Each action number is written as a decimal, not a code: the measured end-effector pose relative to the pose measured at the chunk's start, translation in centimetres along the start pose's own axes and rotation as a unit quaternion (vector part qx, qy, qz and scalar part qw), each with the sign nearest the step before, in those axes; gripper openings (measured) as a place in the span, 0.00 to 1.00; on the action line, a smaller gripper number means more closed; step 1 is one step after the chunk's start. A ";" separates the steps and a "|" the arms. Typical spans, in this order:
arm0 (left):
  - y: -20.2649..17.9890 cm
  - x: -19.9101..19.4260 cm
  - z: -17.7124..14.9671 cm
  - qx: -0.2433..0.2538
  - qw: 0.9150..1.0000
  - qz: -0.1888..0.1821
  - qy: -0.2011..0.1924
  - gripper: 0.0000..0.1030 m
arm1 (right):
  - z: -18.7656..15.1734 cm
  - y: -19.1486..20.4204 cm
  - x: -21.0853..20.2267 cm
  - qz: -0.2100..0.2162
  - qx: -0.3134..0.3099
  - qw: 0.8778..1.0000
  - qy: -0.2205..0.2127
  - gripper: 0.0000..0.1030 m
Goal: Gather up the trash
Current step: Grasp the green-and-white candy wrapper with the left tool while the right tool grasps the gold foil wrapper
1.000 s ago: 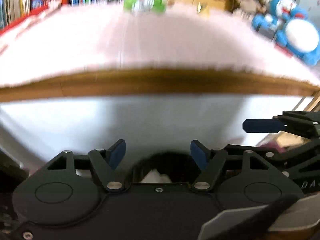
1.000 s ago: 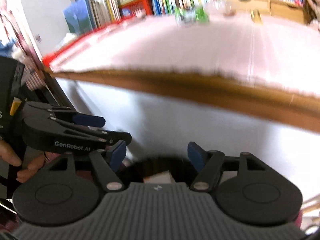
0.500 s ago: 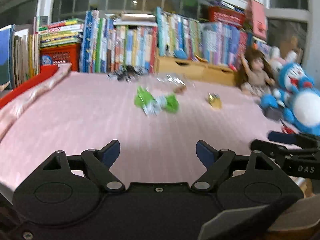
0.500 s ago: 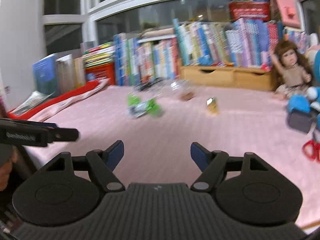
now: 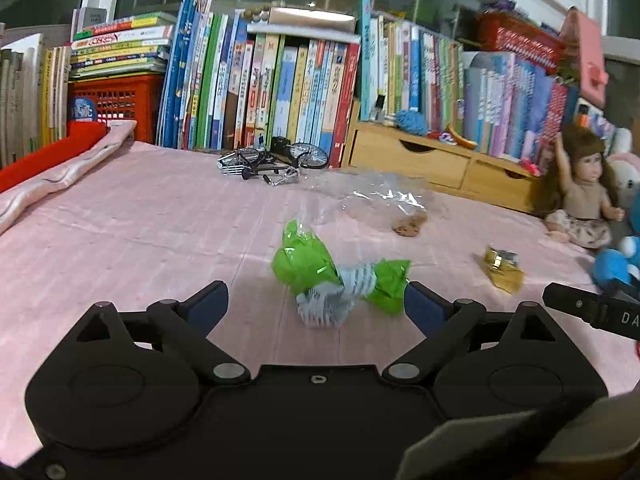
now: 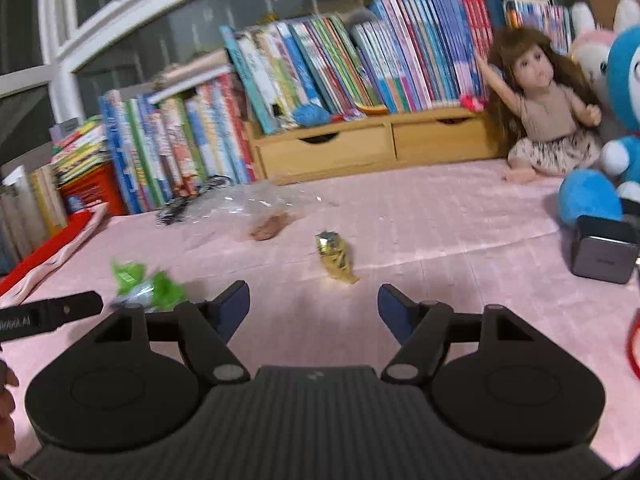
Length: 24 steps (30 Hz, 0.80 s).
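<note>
The pink tablecloth (image 5: pixel 120 232) carries scattered litter. Left gripper (image 5: pixel 316 304), jaws spread wide and empty, frames the green wrapper (image 5: pixel 340 276) just ahead, placed so as to straddle it for pickup. Right gripper (image 6: pixel 314 308), likewise wide and empty, faces the gold wrapper (image 6: pixel 336 258) near ahead; a clear plastic bag (image 5: pixel 372 200) lies beyond. Compared with half a second earlier, both wrappers appear nearer, indicating advance.

Pink striped tablecloth (image 5: pixel 132 232), packed book row (image 5: pixel 280 80) behind, wooden drawer unit (image 6: pixel 360 144), dark window (image 6: pixel 24 12) above, dim light.
</note>
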<state>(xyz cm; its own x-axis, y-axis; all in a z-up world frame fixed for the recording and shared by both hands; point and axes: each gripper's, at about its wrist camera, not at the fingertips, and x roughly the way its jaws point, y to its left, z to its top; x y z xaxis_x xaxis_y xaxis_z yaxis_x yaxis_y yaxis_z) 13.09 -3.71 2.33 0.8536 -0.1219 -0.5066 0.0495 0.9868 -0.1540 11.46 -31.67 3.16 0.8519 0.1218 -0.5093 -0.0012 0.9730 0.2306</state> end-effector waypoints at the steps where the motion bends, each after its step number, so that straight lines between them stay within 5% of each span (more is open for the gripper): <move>1: -0.2 0.9 0.0 -0.001 1.000 0.005 0.002 0.92 | 0.2 -0.1 1.0 -0.005 0.000 1.000 0.005 0.79; 11: -0.9 7.5 -0.1 -0.001 0.998 0.046 0.053 0.92 | 2.2 -0.1 9.2 -0.034 -0.013 0.998 0.058 0.82; 13: -0.9 7.7 0.0 -0.003 0.998 0.041 0.045 0.90 | 2.3 0.0 10.1 -0.042 -0.018 0.997 0.065 0.70; 17: -0.4 8.0 0.1 -0.016 0.999 0.018 0.042 0.79 | 2.5 0.4 10.2 -0.032 -0.019 0.997 0.066 0.23; 21: -0.2 7.2 0.5 -0.030 0.999 -0.004 0.041 0.75 | 2.6 1.2 9.4 -0.005 -0.029 0.998 0.054 0.22; 24: -0.2 6.1 1.0 -0.044 0.998 -0.029 0.022 0.89 | 3.2 2.0 9.1 0.045 -0.021 0.997 0.051 0.22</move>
<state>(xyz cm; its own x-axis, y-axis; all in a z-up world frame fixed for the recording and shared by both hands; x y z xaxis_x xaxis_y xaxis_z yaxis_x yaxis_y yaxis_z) 18.80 -4.50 0.06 0.8273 -0.1842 -0.5307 0.0502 0.9652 -0.2567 20.88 -29.24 1.59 0.7895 0.2256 -0.5708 -0.0981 0.9644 0.2455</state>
